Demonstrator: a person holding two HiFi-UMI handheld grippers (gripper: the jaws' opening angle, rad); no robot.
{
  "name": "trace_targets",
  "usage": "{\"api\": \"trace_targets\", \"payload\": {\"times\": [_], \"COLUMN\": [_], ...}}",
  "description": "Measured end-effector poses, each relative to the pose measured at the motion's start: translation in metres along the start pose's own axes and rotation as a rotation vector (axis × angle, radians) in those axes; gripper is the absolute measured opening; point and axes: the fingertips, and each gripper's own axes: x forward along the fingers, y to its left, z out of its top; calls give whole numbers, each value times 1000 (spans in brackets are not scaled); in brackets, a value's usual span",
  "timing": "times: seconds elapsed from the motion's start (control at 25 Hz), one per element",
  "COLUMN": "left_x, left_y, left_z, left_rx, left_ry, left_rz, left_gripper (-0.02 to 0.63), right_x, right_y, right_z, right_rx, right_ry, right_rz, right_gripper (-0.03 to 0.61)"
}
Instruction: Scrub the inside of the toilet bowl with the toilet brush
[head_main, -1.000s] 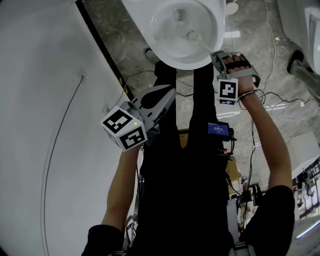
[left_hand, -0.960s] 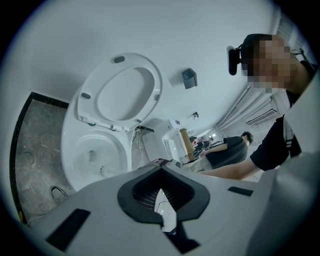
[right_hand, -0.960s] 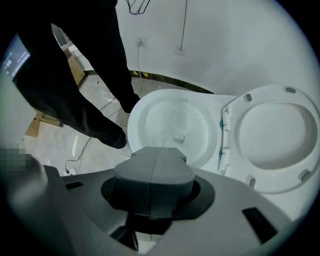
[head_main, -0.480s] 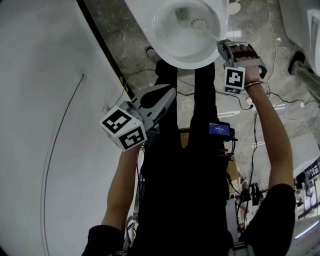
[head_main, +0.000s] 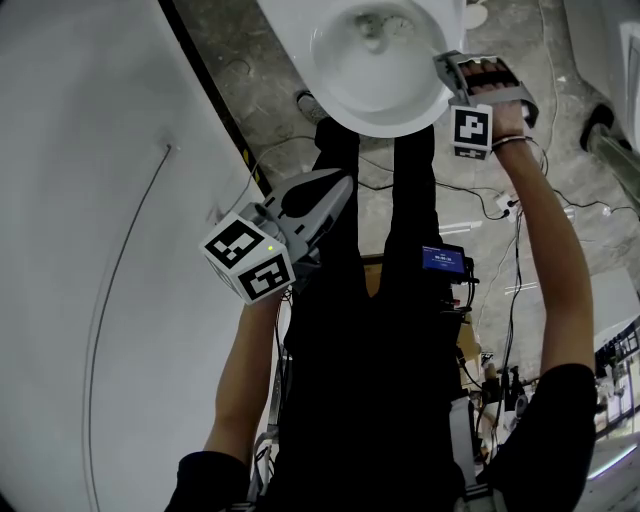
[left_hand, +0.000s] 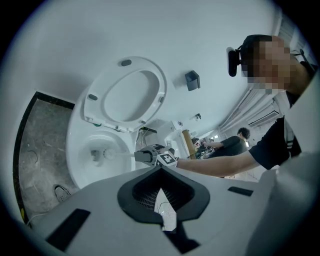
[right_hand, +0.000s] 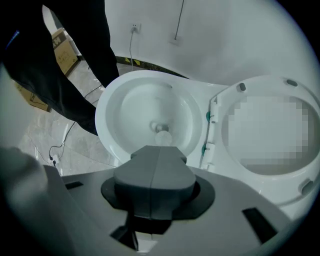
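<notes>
The brush is down in the bowl, with its head just past the right claw tips and close to the drain.

Right claw is clamped on the brush handle. Its own view shows both jaws pressed together along one seam, with only the round head poking out beyond the tips. The handle itself shows only in the left claw view, as a thin white rod running from the right claw into the bowl.

Head view has the right claw at the bowl rim; the brush is barely readable there.

Seat is up, just right of the right claw tips in that claw's view.

Left claw holds nothing. Its jaws are a narrow slit apart, with the ribbed inner faces showing. Head view puts the left claw well back from the bowl, beside the person's dark trousers and near the white wall.

Cables lie on the stone floor behind the right claw. Only the head view shows those.
</notes>
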Motion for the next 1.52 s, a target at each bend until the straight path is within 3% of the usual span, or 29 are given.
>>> {"api": "trace_targets", "payload": {"times": [0.52,0.84,1.04,1.28,1.52], "left_x": [-5,-9,-9,-9,-11], "left_y": [5,7,10,9,4], "left_z": [-5,-4,-8,-4,2], "left_rx": [-11,-14,-22,-21,-19], "left_ry": [7,3,5,0,-10], "left_rz": [16,19,24,16,14], "left_gripper": [11,11,11,11,11], "right_x": [24,41,54,59,46], "right_y": [-20,-33,-34,-29,-2], "right_z": [12,21,29,33,36], "right_rx": [-35,14,145,469,676], "right_ry": [16,10,8,11,-3], "right_rz": [3,46,101,194,272], "right_gripper": [164,164,164,164,164]}}
